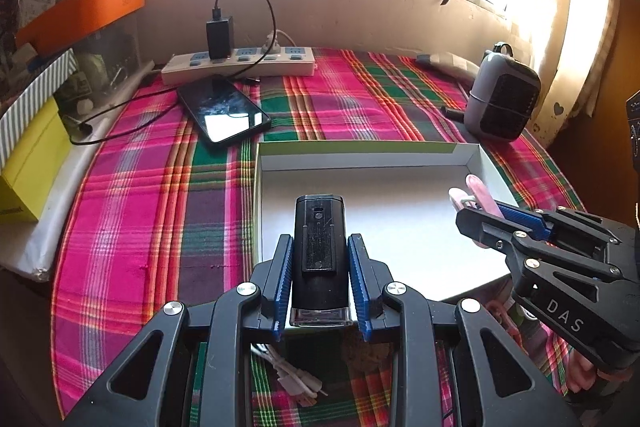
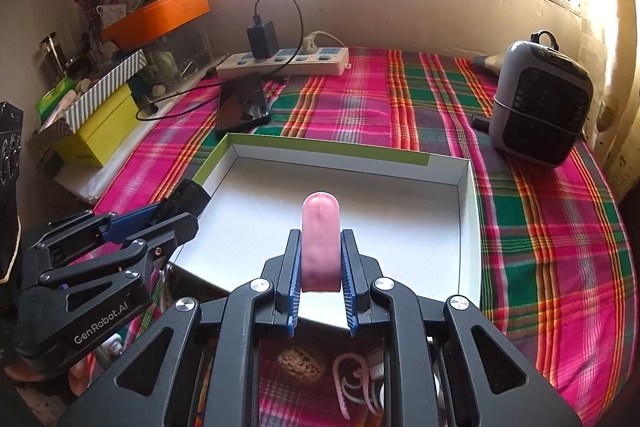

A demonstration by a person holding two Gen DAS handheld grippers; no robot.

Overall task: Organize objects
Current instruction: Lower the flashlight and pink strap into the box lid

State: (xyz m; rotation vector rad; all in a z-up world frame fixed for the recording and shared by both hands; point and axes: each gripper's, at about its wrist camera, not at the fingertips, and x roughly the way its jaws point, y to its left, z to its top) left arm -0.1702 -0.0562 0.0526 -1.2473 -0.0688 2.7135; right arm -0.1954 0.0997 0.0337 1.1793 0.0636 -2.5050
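1. Box (image 2: pixel 466 195), the white open tray with green outer walls, lies on the plaid cloth (image 1: pixel 152 195) in front of both grippers; its floor looks bare, so I judge it the place where loose things are to go.
2. Left gripper (image 1: pixel 320 275) is clamped on a black device (image 1: pixel 319 247), its blue pads pressing the two long sides. The device points forward along the fingers, clear end toward the camera, and hangs over the box's near left part, not touching the floor as far as I can tell.
3. Right gripper (image 2: pixel 320 275) is clamped on a pink clip (image 2: pixel 320 243), held on edge with its rounded end forward, above the box's near edge. From the left view the clip shows as two pink prongs past the fingertips.
4. Held by their flanks and nose-first, both things look ready to be lowered and let go inside the walls.
5. Both grippers tilt down toward the box, side by side and apart, each from the near side.
6. Farther out: a phone (image 1: pixel 224 115) on its cable, a power strip (image 1: pixel 240 65) by the wall, and a grey fan (image 2: pixel 540 99) at the right, all outside the box.
7. Under the grippers on the cloth lie a white cable (image 1: pixel 296 379) and a brown round thing (image 2: pixel 302 365), not yet gathered.
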